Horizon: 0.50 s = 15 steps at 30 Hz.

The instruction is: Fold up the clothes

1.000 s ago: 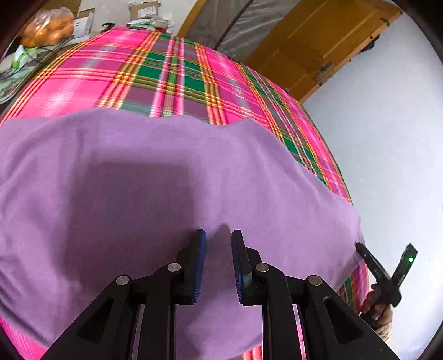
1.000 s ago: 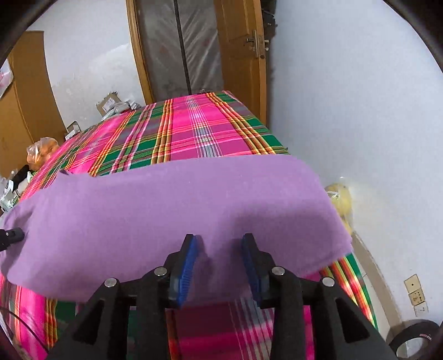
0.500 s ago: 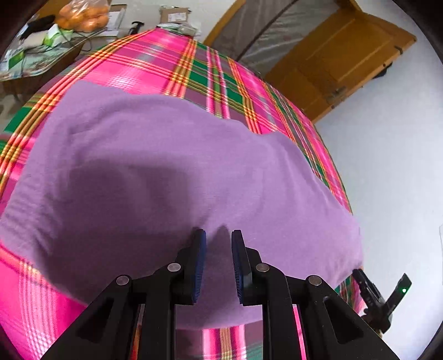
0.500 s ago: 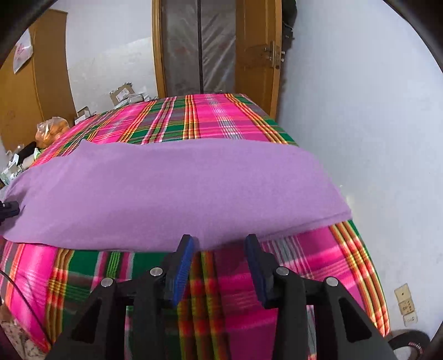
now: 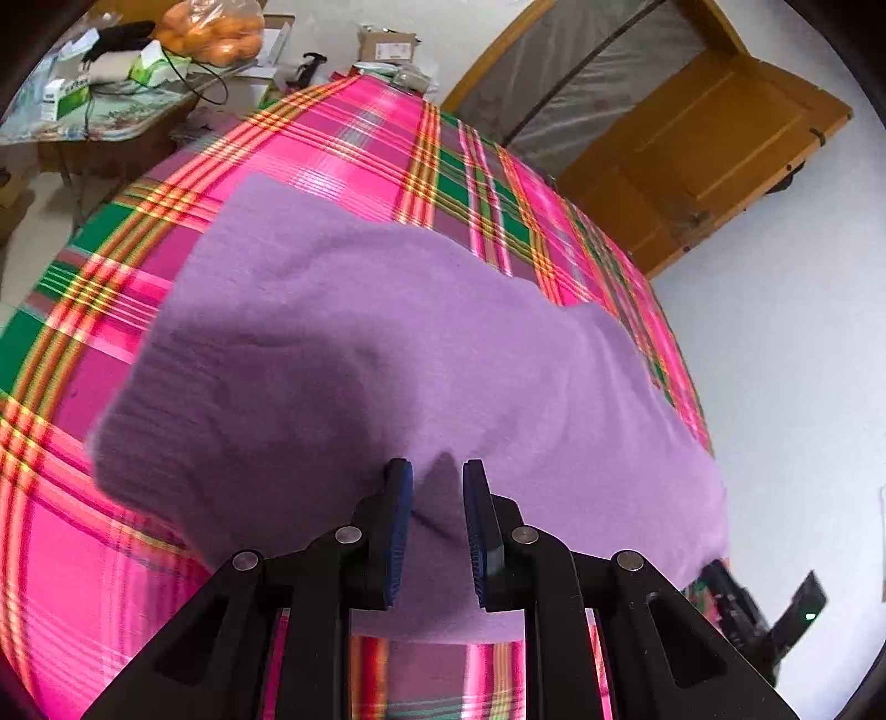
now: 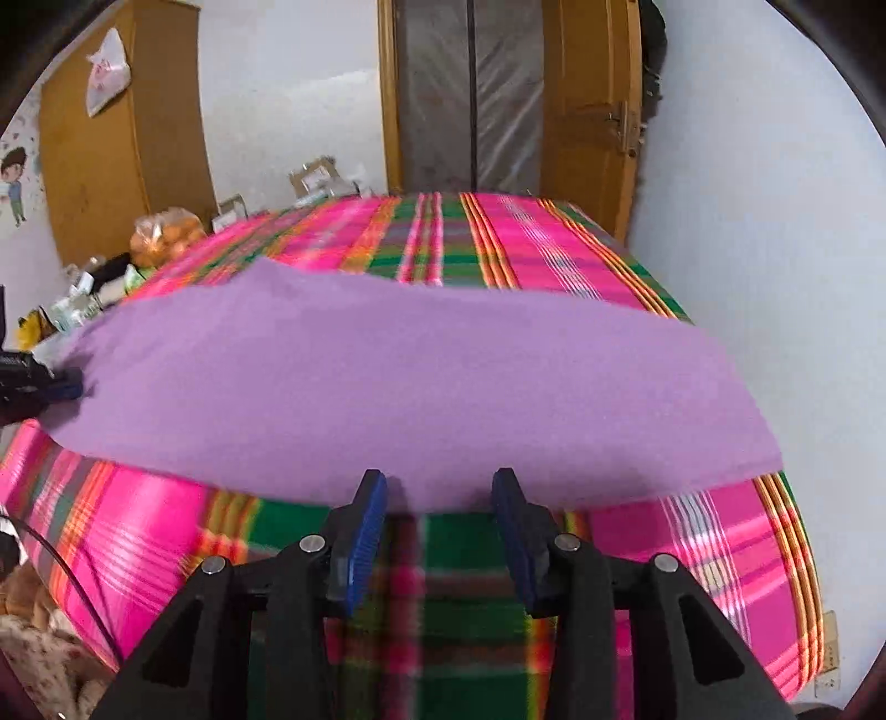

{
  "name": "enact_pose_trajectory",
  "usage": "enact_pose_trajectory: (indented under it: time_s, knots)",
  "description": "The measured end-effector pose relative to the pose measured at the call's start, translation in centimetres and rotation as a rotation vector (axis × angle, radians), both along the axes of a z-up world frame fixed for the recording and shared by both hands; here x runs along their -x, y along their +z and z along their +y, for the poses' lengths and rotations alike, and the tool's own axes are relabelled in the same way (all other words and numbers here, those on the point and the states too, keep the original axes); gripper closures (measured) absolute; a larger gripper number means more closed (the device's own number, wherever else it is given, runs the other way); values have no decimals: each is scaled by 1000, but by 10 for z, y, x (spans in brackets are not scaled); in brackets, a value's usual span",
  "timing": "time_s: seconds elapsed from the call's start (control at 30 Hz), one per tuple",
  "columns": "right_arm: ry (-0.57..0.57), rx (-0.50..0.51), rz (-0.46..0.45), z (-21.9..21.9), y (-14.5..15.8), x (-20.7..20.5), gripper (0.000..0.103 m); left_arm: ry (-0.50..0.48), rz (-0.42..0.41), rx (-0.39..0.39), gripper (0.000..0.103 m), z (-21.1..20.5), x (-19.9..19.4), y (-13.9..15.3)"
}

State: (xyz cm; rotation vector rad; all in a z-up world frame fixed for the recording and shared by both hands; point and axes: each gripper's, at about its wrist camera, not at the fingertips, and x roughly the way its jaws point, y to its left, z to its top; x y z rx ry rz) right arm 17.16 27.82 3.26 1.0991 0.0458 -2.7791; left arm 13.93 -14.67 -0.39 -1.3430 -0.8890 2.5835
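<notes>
Purple sweater [image 5: 398,354] is lying spread across a bed covered by a pink-and-green plaid blanket [image 5: 387,160], its long side running left to right, its ribbed hem showing at the near left in the left wrist view.

Left gripper [image 5: 434,531] is sitting over the near edge of the sweater; purple cloth is bunching up between its blue pads [image 5: 397,531], with a narrow gap between the jaws. Whether they are truly pinching the cloth I cannot tell.

Right gripper [image 6: 437,526] is hovering just off the sweater's near edge, above bare plaid; its jaws are standing well apart with nothing between them. Blanket under it is looking blurred.

Sweater [image 6: 410,387] in the right wrist view is reaching from the left gripper at the far left almost to the white wall [image 6: 775,232] on the right.

Far side: wooden door [image 6: 592,116] standing ajar, plastic-covered doorway beside it. Far left: cluttered side table [image 5: 111,116] with a bag of oranges [image 5: 213,27]
</notes>
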Motion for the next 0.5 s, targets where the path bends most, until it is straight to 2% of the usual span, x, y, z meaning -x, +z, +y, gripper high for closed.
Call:
enact_pose_trajectory:
  time_s: [0.23, 0.33, 0.5]
  knots:
    - [81, -21, -27, -36, -5, 13, 60, 89, 4, -47, 84, -33, -4, -5]
    - [157, 3, -36, -52, 1, 8, 60, 120, -2, -43, 84, -43, -5, -4]
    - [191, -5, -34, -77, 7, 15, 60, 122, 13, -26, 84, -51, 4, 9]
